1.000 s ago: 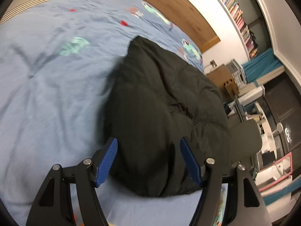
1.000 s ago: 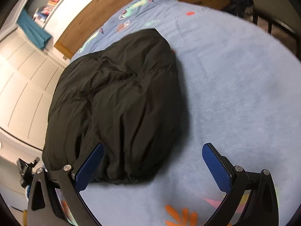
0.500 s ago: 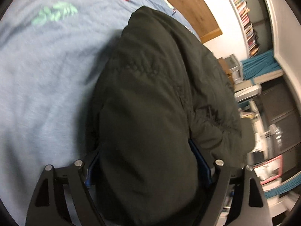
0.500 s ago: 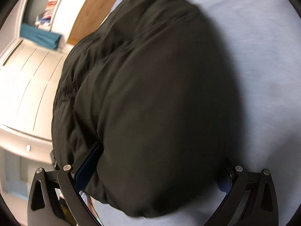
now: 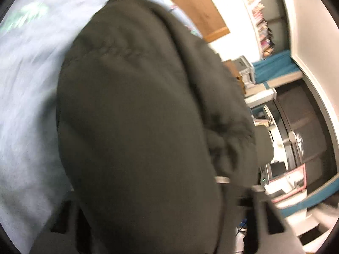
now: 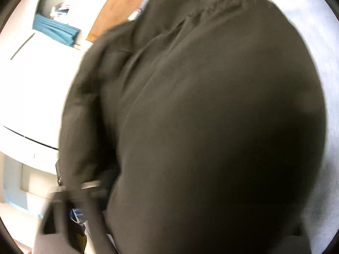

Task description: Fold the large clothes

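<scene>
While both views blur, the scene reads thus:
Left gripper: fingers just closing, black jacket bulging between them; grip on it cannot be told.
Jacket: bunched on blue bed.
Right gripper: fingers just closing around jacket; contact unclear.

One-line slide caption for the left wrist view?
Left gripper, jaws just closing around the near end of a bulky black jacket lying on a light blue bedspread; fingertips hidden.
</scene>
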